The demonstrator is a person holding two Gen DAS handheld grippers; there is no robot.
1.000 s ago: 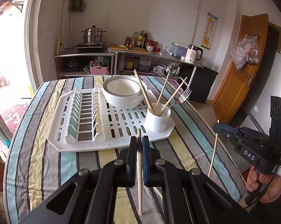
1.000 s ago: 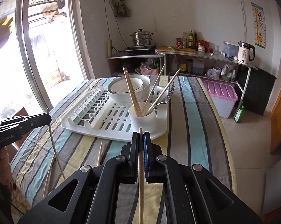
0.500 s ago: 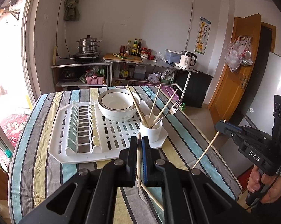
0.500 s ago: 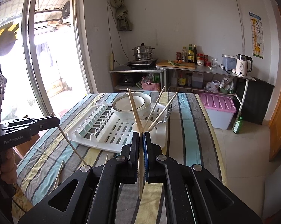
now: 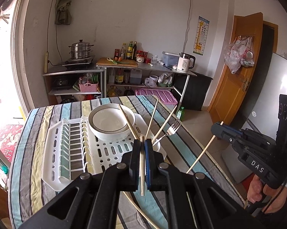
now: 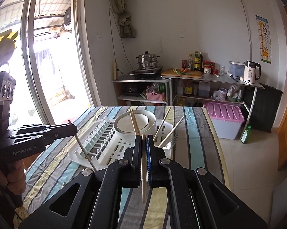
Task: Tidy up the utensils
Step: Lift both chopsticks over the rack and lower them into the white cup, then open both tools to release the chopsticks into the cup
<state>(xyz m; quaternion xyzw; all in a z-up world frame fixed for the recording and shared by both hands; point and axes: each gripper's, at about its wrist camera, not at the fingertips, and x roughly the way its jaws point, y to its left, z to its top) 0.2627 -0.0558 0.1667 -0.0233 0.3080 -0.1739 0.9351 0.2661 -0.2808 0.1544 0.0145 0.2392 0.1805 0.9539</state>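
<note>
Claws [image 5: 142, 147] [image 6: 144, 143] angled downward, gripping chopsticks [image 5: 142, 164] [image 6: 144, 169]

Chopsticks [image 5: 163, 125] and a fork [image 5: 171, 130] fanned out of the white cup [image 5: 157, 146], crowding its mouth. The bowl [image 5: 111, 122] stood just behind on the drying rack [image 5: 53, 152]. Striped counter [image 5: 27, 162] left of the rack lay open.

Both wrist views look forward and downward from just behind their tongs, sharing the striped desk [image 5: 28, 152], drying rack [image 6: 97, 145] and far kitchen shelves [image 5: 143, 70].
</note>
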